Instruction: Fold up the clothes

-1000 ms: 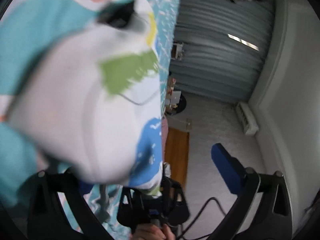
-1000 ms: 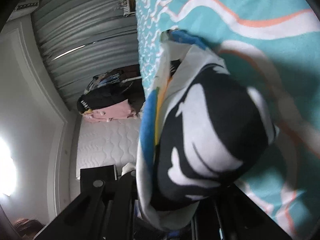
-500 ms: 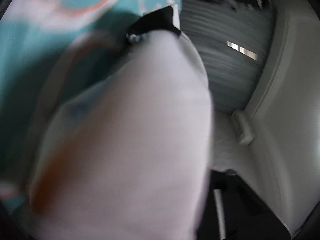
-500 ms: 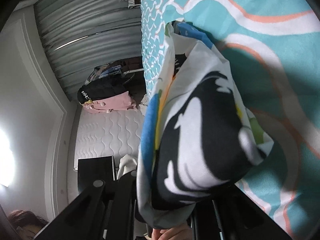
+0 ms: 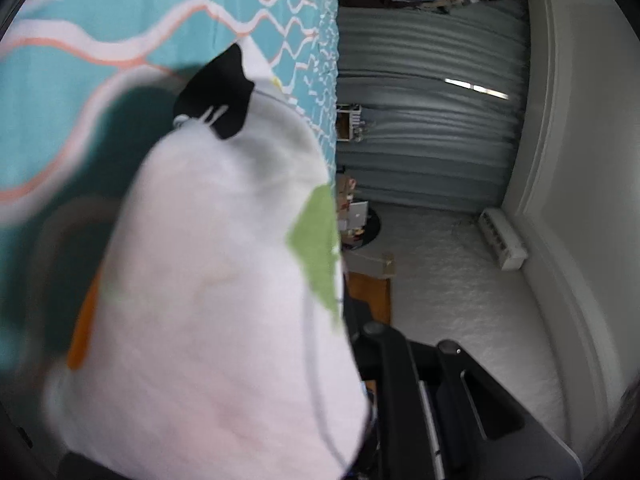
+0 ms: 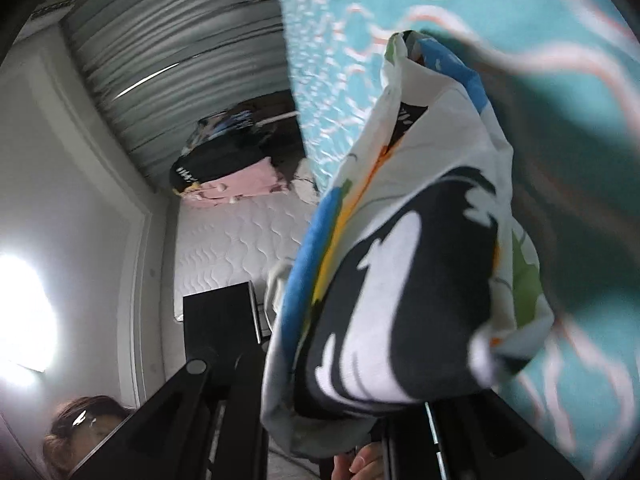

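1. Above the bedspread (image 5: 120,40), I hold the garment (image 5: 224,280) lifted between both grippers.
2. My left gripper (image 5: 360,432) has just been closing, and cloth is between its jaws; it is clenched on one edge.
3. My right gripper (image 6: 320,432) is clamped on the other edge.
4. I judge this hold spreads the garment for folding.

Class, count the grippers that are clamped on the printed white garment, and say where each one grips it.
2. The left gripper holds the garment at the bottom of its view; the right gripper holds it likewise. The fingertips are hidden by cloth.
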The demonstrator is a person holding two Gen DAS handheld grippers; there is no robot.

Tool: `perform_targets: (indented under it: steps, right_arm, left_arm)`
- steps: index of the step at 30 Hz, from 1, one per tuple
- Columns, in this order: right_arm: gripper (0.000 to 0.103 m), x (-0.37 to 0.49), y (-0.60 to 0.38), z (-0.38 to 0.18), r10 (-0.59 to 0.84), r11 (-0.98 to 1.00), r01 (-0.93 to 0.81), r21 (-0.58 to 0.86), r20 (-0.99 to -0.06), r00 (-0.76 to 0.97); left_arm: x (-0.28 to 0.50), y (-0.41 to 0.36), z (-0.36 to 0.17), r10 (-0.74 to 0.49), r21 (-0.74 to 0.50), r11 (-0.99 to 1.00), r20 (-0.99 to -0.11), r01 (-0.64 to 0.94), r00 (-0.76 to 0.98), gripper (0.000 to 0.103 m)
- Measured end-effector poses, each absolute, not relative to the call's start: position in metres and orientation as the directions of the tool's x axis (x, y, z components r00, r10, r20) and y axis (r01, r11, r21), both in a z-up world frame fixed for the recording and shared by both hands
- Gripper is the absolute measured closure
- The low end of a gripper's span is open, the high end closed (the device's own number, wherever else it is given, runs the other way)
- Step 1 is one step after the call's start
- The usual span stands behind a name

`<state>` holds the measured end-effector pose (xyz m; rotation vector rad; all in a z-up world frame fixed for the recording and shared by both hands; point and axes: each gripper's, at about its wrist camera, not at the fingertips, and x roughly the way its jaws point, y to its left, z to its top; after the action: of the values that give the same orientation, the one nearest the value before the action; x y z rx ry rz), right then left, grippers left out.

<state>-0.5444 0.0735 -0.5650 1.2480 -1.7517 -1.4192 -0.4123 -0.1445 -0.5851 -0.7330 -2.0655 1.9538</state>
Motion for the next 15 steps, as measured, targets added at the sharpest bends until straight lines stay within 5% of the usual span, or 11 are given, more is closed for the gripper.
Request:
perform_targets:
  steps: [6,15]
  right_arm:
    - [0.091,-0.459,0.084,-0.556,-0.933,-0.052,-0.342,0.938,-0.168,-0.318]
    - [0.091,-0.393,0.007,-0.412,-0.958,-0.277,-0.177,0.944,-0.286,-0.025]
  left_arm:
    - [-0.302,-0.124,-0.592,0.449,-0.953,0.099,-0.214,0.287,-0.867,0.092]
    - [-0.178,-0.147,-0.492,0.349,-0.949,0.060,-0.270,0.309,-0.897,0.092]
